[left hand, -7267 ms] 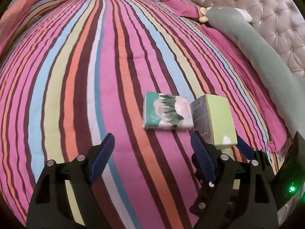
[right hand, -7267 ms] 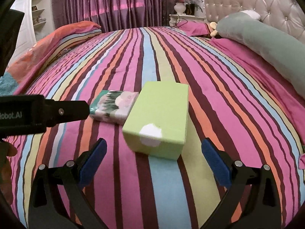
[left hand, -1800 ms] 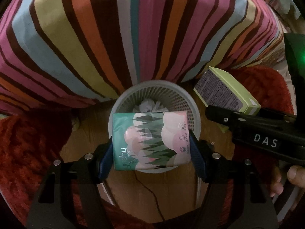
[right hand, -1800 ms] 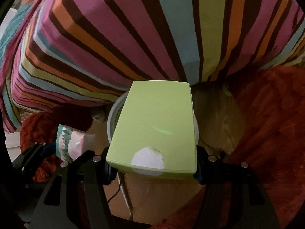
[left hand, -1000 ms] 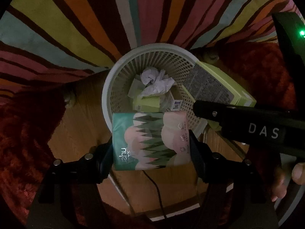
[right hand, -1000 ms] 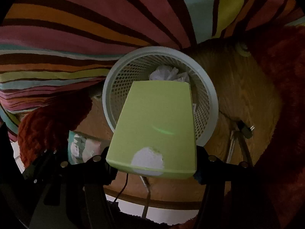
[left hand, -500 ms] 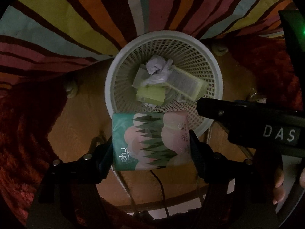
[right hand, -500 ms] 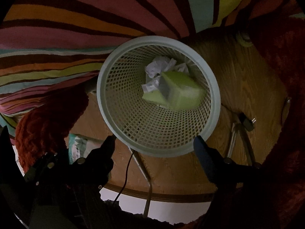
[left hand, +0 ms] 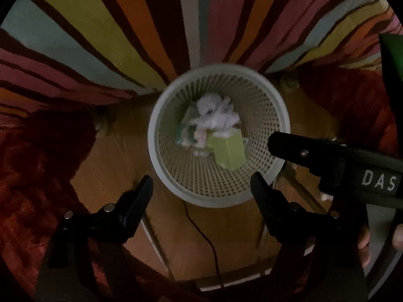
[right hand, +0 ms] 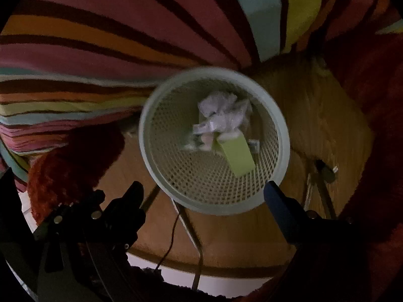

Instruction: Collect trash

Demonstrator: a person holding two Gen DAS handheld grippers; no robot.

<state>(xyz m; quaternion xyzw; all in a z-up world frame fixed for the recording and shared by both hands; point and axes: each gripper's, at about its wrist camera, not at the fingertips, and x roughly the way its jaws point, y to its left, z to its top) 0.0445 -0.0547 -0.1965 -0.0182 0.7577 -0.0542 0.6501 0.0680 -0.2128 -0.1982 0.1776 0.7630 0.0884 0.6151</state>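
A white mesh waste basket [left hand: 161, 166] stands on the wood floor beside the striped bed. It also shows in the right wrist view [right hand: 151, 156]. Inside lie a green box [left hand: 229, 151], crumpled white paper [left hand: 214, 115] and the green-and-pink tissue pack [left hand: 189, 136], blurred. In the right wrist view the green box [right hand: 239, 158] and the paper [right hand: 224, 115] show too. My left gripper [left hand: 201, 183] is open and empty above the basket's near rim. My right gripper [right hand: 201, 193] is open and empty above the same rim.
The striped bedspread [left hand: 126, 37] hangs over the far side. A red shaggy rug [left hand: 32, 176] lies left and right of the basket. A dark cable [left hand: 201, 231] and thin metal legs [right hand: 320, 191] run across the wood floor near the basket.
My left gripper has opened and the tissue pack has dropped into the basket. My right gripper stays open after letting the green box fall in. Both grippers moved slightly over the basket.
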